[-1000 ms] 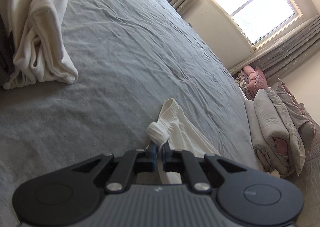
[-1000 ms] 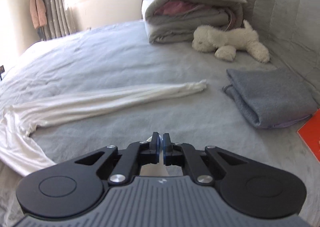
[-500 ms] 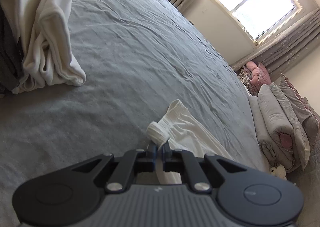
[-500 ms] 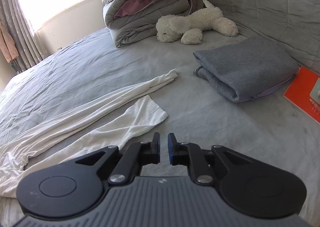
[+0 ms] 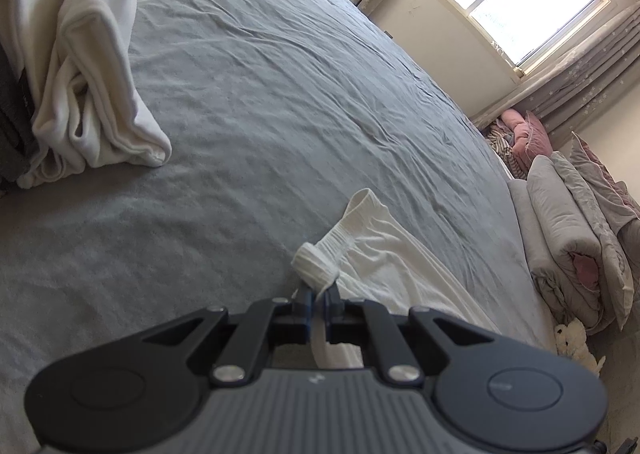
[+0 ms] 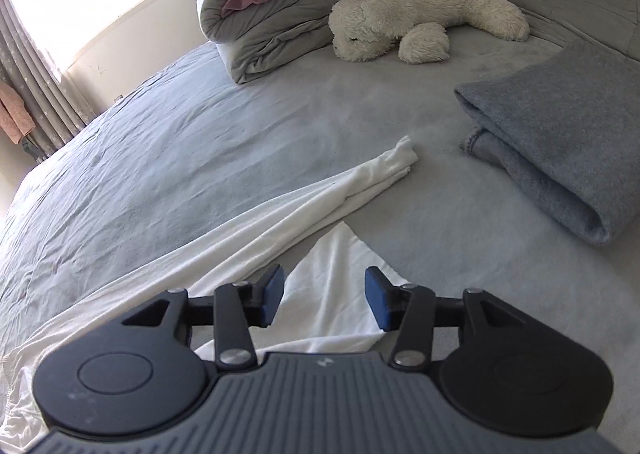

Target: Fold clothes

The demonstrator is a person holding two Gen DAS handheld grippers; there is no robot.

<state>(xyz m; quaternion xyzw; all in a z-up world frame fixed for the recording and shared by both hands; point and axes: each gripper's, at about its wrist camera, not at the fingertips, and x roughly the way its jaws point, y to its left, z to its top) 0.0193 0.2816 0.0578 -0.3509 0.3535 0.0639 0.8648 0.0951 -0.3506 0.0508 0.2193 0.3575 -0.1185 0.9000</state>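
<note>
A: Where is the garment?

B: The white trousers (image 6: pixel 224 238) lie stretched across the grey bedsheet (image 5: pixel 280 86). One long leg runs up toward the folded grey blanket (image 6: pixel 560 158), its cuff ending just short of it. A second, shorter flap of the same white cloth lies flat below that leg.

A: And the left gripper (image 5: pixel 318 300)?

B: Its jaws are pressed nearly together, pinching the ribbed elastic waistband (image 5: pixel 320 262), which bunches up just beyond the tips. The rest of the white cloth trails off to the right of it on the sheet.

A: The right gripper (image 6: pixel 324 296)?

B: Its jaws are opening. The blue pads (image 6: pixel 274 292) stand well apart, and the white flap shows between them, lying flat on the bed; neither pad presses on it.

A: What else is on the bed?

B: A cream garment (image 5: pixel 92 66) heaped at the left in the left wrist view, well apart from the trousers. In the right wrist view, a rolled grey-and-pink duvet (image 6: pixel 288 2) at the far side with a white plush dog (image 6: pixel 420 18) lying beside it.
</note>
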